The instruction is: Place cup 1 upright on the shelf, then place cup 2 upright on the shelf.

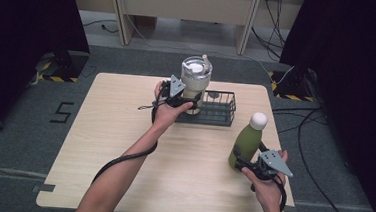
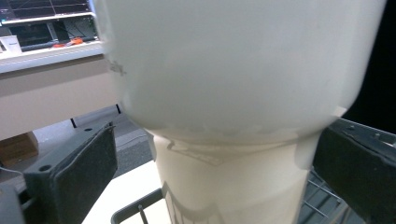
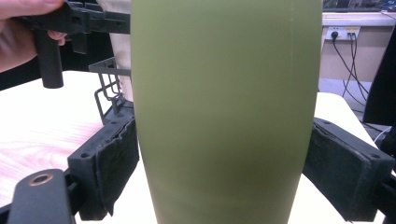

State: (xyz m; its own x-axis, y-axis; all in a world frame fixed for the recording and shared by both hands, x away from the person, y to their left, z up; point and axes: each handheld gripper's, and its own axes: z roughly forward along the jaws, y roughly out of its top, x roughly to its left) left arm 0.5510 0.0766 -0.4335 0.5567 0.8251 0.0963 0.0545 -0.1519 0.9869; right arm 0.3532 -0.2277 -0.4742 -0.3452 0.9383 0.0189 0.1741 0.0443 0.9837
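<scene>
On the light wooden table (image 1: 123,146), the left gripper (image 1: 185,102) sits at the far middle, held in the person's left hand (image 1: 164,112), with its black cable (image 1: 122,159) trailing back along the forearm. Its jaws reach around the narrow lower part of a tall cream-white tumbler with a wide upper body and a lidded top (image 1: 195,81), which stands upright in the left end of a black wire basket (image 1: 223,110). In the left gripper view the tumbler (image 2: 233,93) rises between the two black pads (image 2: 84,163); a gap shows between the left-hand pad and the cup wall, while the right-hand pad lies at the cup's edge, so the jaws stand wide around the tumbler, not pressing it.

Further right, near the table's right edge, a green metal bottle with a white rounded cap (image 1: 248,139) stands tilted slightly, its cap leaning away from the person. The right gripper (image 1: 244,164), held in the right hand (image 1: 266,184), has its jaws at the bottle's lower body. In the right gripper view the green bottle (image 3: 224,112) runs between both pads (image 3: 116,163), each touching its wall, so this gripper is closed on the bottle. Behind it that view shows the basket (image 3: 107,88) and the left gripper (image 3: 70,21).
</scene>
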